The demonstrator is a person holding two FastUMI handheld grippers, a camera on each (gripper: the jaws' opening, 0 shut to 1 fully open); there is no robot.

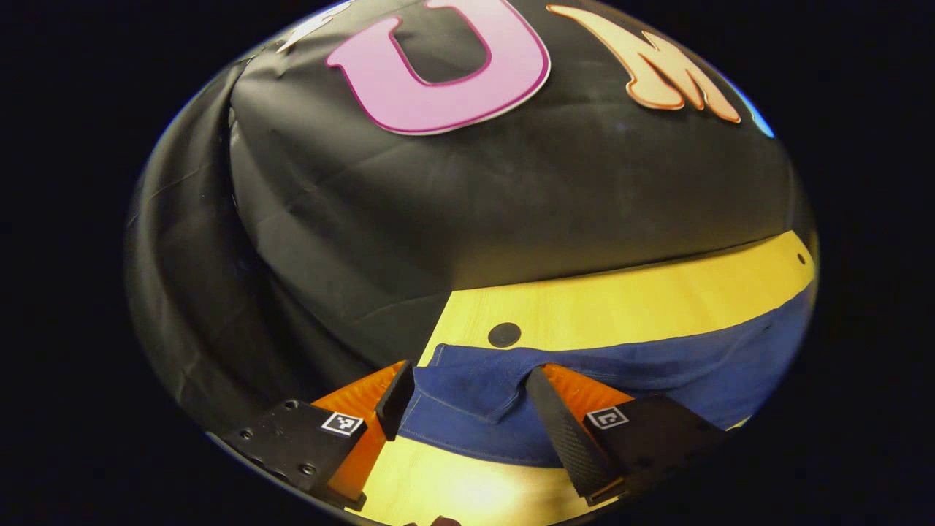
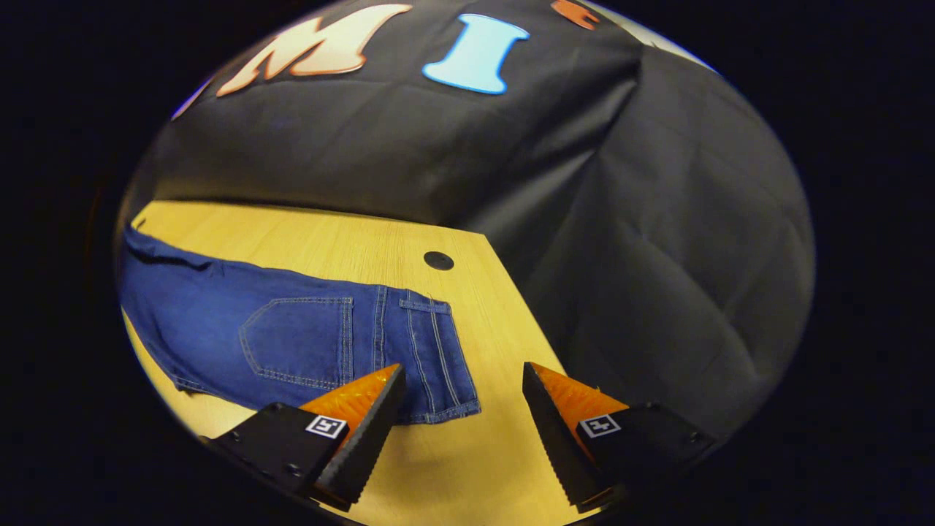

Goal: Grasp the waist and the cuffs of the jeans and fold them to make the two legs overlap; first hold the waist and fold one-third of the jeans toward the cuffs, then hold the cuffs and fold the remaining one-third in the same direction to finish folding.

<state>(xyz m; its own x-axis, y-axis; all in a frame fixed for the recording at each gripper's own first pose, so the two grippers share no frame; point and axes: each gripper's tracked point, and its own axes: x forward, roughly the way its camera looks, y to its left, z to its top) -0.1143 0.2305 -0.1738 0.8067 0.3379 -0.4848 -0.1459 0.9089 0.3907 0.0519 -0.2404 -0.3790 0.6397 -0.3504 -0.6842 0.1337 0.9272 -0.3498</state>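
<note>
The blue jeans [image 1: 657, 365] lie stretched along the wooden table [image 1: 621, 292]. In the left gripper view the cuff end [image 1: 467, 402] lies between the fingers of my left gripper [image 1: 467, 376], which is open and low over the cloth. In the right gripper view the waist end of the jeans [image 2: 431, 351] shows a back pocket [image 2: 299, 340] facing up. My right gripper [image 2: 462, 372] is open at the near corner of the waistband, its left finger [image 2: 372, 416] over the denim and its other finger over bare table [image 2: 482, 453].
A small black round hole [image 1: 504, 334] sits in the tabletop near the cuffs, and another black hole [image 2: 438, 260] near the waist. Black cloth walls [image 2: 657, 256] close in the table's back and both ends. Bare wood runs behind the jeans.
</note>
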